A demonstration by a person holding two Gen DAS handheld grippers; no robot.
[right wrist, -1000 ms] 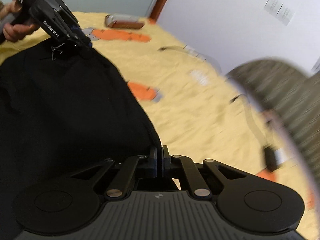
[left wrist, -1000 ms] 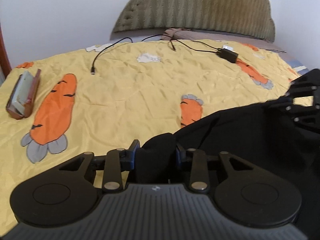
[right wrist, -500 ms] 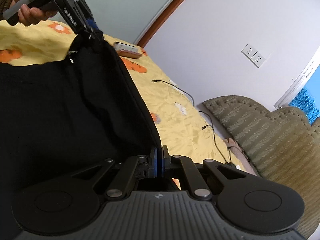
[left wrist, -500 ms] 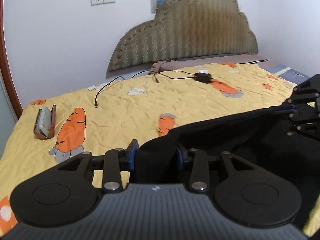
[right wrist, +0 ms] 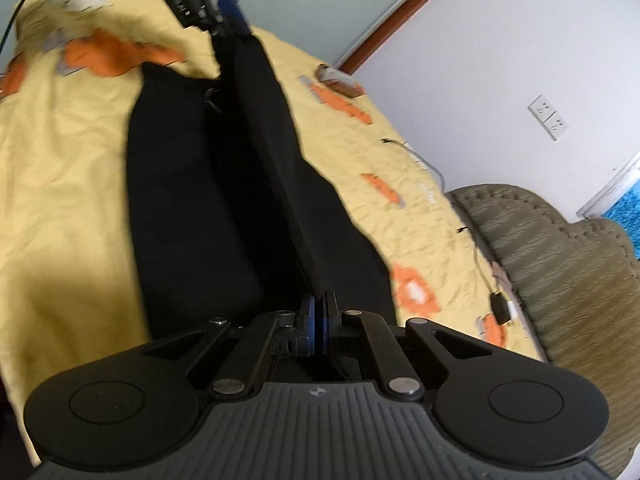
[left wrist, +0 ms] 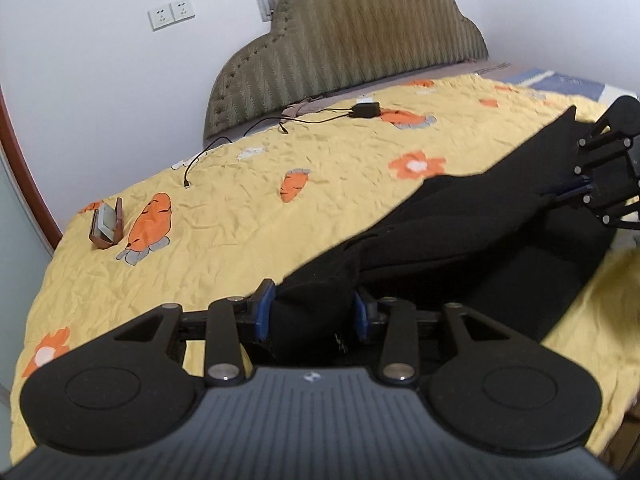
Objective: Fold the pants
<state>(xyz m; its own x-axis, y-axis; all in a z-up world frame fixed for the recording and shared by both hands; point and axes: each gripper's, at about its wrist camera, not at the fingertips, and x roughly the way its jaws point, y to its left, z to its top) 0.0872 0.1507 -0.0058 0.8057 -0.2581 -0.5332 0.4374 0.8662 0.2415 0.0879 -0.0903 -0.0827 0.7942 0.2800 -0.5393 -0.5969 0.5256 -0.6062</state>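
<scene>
Black pants (left wrist: 472, 236) hang stretched between my two grippers above a yellow carrot-print bedspread (left wrist: 248, 208). My left gripper (left wrist: 312, 310) is shut on a thick bunch of the pants fabric at one end. My right gripper (right wrist: 319, 322) is shut on a thin edge of the pants (right wrist: 224, 184) at the other end. Each gripper shows in the other's view: the right gripper at the far right (left wrist: 576, 192), the left gripper at the top (right wrist: 224, 12). The lower part of the pants drapes onto the bed.
A brown case (left wrist: 106, 228) lies near the bed's left edge. A black charger (left wrist: 365, 110) with a cable (left wrist: 196, 162) lies near the olive padded headboard (left wrist: 352, 44). The wall carries sockets (left wrist: 172, 12).
Both grippers have lifted and pulled apart, so the pants are drawn out longer and narrower between them. Both views have swung to show more of the bed and wall.
</scene>
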